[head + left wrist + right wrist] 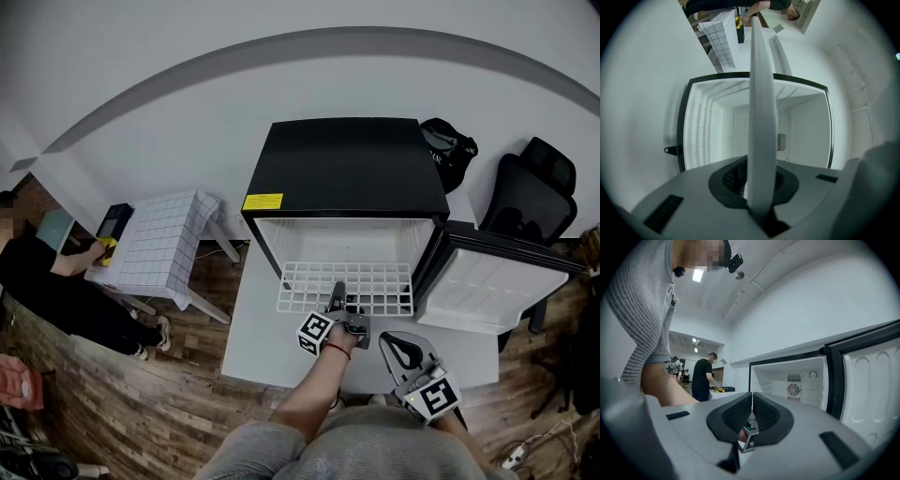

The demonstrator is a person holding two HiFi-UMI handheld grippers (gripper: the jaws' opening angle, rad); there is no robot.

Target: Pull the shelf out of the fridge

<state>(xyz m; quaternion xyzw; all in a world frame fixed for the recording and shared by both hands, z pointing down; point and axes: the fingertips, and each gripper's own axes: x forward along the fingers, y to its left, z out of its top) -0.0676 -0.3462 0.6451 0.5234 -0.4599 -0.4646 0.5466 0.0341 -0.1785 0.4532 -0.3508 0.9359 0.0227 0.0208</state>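
Observation:
The black mini fridge [347,164] stands on a white table with its door [487,286] swung open to the right. The white wire shelf [375,281] sticks partway out of the cabinet. My left gripper [339,294] is shut on the middle of the shelf's front edge. In the left gripper view the shelf [761,108] runs edge-on as a white band from between the jaws of the left gripper [757,182] into the white fridge interior [712,131]. My right gripper [398,349] hangs back near the person's body, shut and empty. The right gripper [751,409] faces the open fridge [787,380].
The white table [253,337] extends in front of the fridge. A small table with a checked cloth [164,244] stands to the left, with a seated person [56,281] beside it. A black office chair [530,192] is at the right. Another person [702,376] stands far off.

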